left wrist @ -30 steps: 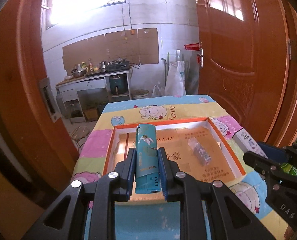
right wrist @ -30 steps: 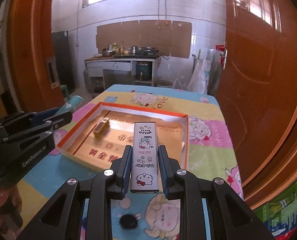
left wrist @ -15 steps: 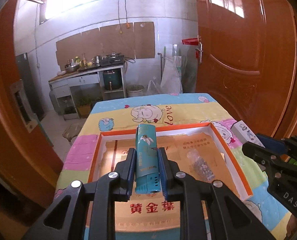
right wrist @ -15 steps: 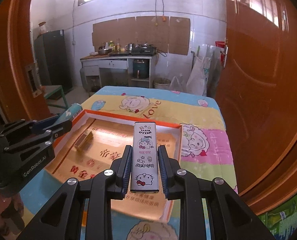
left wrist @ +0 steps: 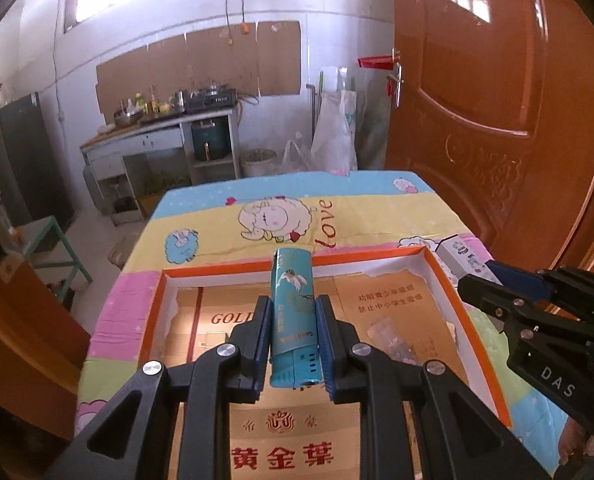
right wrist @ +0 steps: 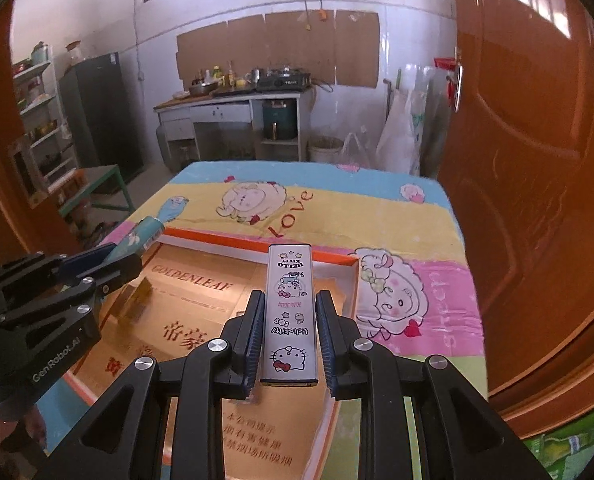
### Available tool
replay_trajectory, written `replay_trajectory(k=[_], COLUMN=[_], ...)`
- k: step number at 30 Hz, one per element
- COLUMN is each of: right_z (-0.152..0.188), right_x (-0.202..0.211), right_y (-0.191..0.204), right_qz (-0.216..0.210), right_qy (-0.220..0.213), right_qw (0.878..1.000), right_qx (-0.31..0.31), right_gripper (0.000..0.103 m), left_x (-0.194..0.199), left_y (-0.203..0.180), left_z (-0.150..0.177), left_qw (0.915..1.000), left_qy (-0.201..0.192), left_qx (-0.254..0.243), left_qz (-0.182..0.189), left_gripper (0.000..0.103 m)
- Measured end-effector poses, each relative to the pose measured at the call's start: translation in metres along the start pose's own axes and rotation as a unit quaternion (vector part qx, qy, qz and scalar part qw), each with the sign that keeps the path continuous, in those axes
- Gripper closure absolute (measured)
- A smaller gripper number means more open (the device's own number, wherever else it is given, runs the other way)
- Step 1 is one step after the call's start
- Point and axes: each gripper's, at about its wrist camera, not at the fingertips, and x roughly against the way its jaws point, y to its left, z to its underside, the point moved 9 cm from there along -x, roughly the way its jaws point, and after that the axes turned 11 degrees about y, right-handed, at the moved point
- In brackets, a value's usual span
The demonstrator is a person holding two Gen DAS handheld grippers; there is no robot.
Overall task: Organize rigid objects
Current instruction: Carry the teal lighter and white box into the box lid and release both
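left gripper [left wrist: 293, 340] clamped on teal lighter [left wrist: 294, 320], frame centre | right gripper [right wrist: 290, 340] clamped on Hello Kitty lighter [right wrist: 290, 312] | both above orange-rimmed tray [left wrist: 481, 344]

Two hand-held grippers are counted: the left hand-held gripper [left wrist: 293, 344] and the right hand-held gripper [right wrist: 290, 342]. One teal lighter [left wrist: 294, 320] and one Hello Kitty case [right wrist: 290, 316] are seen. One orange-rimmed tray [left wrist: 479, 344] is counted, with one clear packet [left wrist: 393, 346] and what may be one small gold box [right wrist: 137, 300].
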Motion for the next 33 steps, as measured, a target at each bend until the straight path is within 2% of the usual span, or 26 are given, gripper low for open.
replay_trajectory(k=[5, 15, 25, 33], right_z=[-0.001, -0.008, -0.003, 0.001], right_x=[-0.021, -0.066, -0.091, -0.098], right_y=[-0.006, -0.007, -0.01, -0.008], right_qz=[-0.008, 0.0, -0.005, 0.004], right_qy=[0.019, 0.052, 0.075, 0.099], right_qw=[1.0, 0.999, 0.997, 0.995], right_qx=[-0.006, -0.005, -0.009, -0.002], right_gripper=[0.077, 0.077, 0.077, 0.077], left_x=[-0.024, -0.067, -0.089, -0.093], left_y=[0.002, 0.003, 0.002, 0.005], left_z=[0.002, 0.012, 0.023, 0.025], left_qw=[0.9991, 0.9959, 0.9931, 0.9925], left_qy=[0.032, 0.088, 0.116, 0.121], left_qx=[0.009, 0.004, -0.001, 0.002], left_qz=[0.027, 0.021, 0.015, 0.02], left_gripper=[0.08, 0.081, 0.081, 0.08])
